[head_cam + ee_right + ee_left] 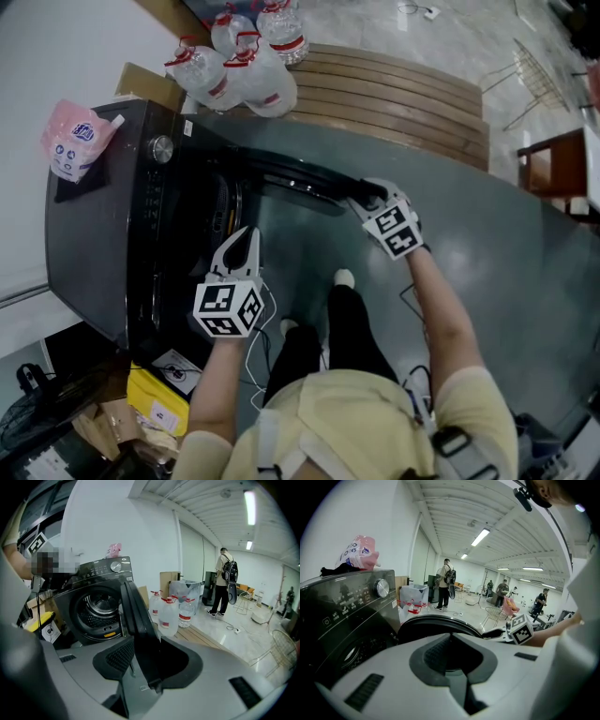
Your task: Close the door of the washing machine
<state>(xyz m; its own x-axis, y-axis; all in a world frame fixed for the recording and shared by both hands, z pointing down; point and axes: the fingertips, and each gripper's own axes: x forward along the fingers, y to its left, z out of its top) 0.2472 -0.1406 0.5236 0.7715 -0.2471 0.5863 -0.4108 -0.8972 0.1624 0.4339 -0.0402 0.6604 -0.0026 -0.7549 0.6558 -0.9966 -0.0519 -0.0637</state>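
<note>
The black washing machine stands at the left of the head view. Its round door swings wide open to the right. My right gripper is shut on the door's free edge; in the right gripper view the dark door rim runs between the jaws, with the open drum behind it. My left gripper hovers in front of the machine's opening, shut with nothing in it. In the left gripper view the door rim curves just beyond the jaws, and the control knob shows at the left.
Several large water bottles stand on a wooden platform behind the machine. A pink detergent bag lies on the machine's top. A yellow box and clutter sit at the lower left. People stand far across the hall.
</note>
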